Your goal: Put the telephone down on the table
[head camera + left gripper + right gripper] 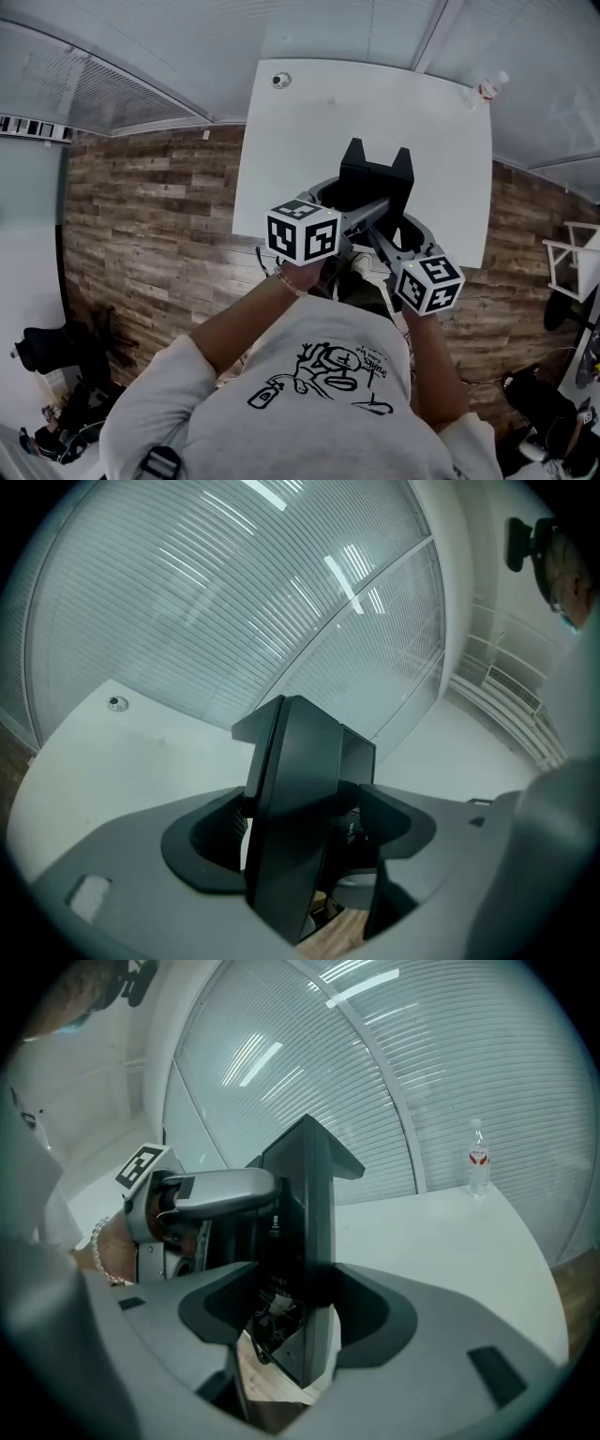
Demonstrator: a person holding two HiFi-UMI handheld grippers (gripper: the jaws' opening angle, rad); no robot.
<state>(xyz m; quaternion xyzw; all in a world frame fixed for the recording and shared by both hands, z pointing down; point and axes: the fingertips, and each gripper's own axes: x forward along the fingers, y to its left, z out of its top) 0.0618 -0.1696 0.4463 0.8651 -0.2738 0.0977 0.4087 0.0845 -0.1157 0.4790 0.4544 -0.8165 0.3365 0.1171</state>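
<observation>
Clamping from opposite sides, my left gripper [302, 841] and right gripper [300, 1321] each have their jaws closed on the black telephone [375, 176], which is held upright in the air at the near edge of the white table [309, 122]. It looks rigid, smooth and fairly weighty, so I judge its flat side walls the safest hold
</observation>
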